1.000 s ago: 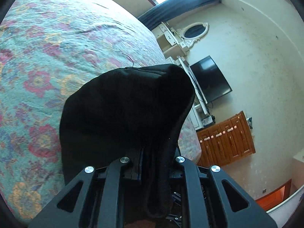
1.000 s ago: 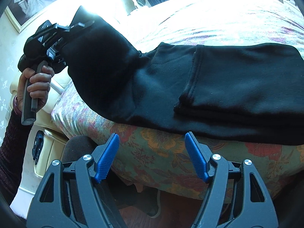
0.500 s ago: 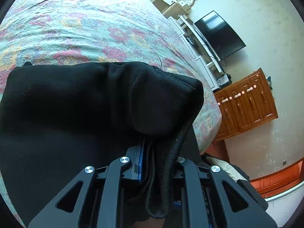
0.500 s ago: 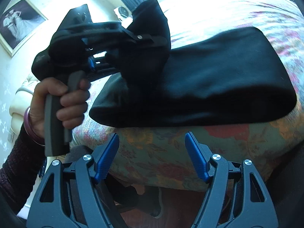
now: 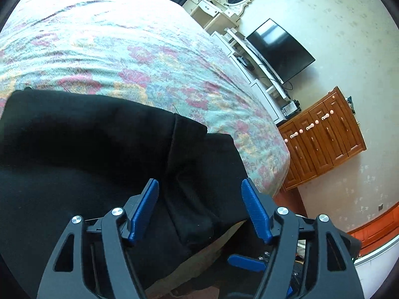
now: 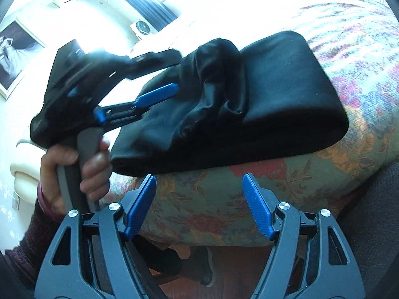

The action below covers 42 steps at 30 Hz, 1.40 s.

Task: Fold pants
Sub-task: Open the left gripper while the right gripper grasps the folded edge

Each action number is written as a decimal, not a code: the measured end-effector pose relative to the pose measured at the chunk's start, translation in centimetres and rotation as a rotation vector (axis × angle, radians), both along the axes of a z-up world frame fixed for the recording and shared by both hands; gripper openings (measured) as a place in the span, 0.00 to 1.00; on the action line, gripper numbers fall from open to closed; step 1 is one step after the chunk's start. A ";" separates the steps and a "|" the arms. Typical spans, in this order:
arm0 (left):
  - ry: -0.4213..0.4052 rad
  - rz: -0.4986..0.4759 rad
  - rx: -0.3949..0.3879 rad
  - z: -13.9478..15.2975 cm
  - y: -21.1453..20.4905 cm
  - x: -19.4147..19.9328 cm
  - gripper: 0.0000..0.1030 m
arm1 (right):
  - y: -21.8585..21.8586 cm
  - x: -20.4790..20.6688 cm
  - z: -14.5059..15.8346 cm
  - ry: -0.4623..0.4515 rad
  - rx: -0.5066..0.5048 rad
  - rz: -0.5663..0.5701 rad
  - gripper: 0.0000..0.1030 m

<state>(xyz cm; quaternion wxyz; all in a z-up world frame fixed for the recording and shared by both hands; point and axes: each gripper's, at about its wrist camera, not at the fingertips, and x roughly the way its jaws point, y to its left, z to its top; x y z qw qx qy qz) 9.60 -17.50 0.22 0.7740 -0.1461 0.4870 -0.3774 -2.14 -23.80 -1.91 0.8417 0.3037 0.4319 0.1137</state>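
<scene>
Your left gripper is standing with its jaws wide apart; they have just been opening, and the blue pads are no longer pressing on anything. A fold of the black pants is lying loose between and beneath the two fingers, so you are not holding the cloth. From the right wrist view, that same gripper is reaching over the near end of the pants, and your left hand is gripping its grey handle, a dark knitted sleeve covering the wrist.

The pants are lying folded into a thick black bundle on the floral bedspread, at the near corner of the bed, with one bunched layer rising in a ridge across the top and the lower edge hanging slightly over the side.

Your right gripper is hovering off the bed's edge, below the bundle, jaws spread wide with nothing between them but the bedspread's side behind.

As for containers, a wooden cabinet is standing against the far wall with its doors closed, so its contents are hidden from you. A dark television is hanging above a white stand beside it.
</scene>
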 end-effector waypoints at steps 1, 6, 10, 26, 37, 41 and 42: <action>-0.033 0.021 0.011 0.4 0.9 -0.4 0.76 | -0.4 0.0 0.4 -0.006 0.002 -0.008 0.69; -0.192 0.193 0.166 1.8 6.2 -1.9 0.83 | -2.2 1.1 2.4 -0.046 -0.009 -0.057 0.69; -0.182 0.332 0.286 -0.1 11.5 -1.2 0.84 | -3.2 3.7 3.1 -0.044 -0.054 -0.093 0.70; 0.087 0.535 0.039 -5.9 20.3 0.0 0.84 | -0.2 10.7 -0.5 0.062 -0.167 -0.012 0.70; 0.081 0.542 0.036 -5.8 20.2 -0.3 0.84 | 1.5 11.7 -0.7 0.054 -0.260 0.053 0.44; 0.082 0.542 0.036 -5.8 20.2 -0.3 0.84 | 1.7 11.8 -0.6 0.045 -0.248 0.073 0.30; 0.083 0.543 0.036 -5.7 20.2 -0.3 0.84 | 1.7 11.8 -0.6 0.045 -0.249 0.074 0.27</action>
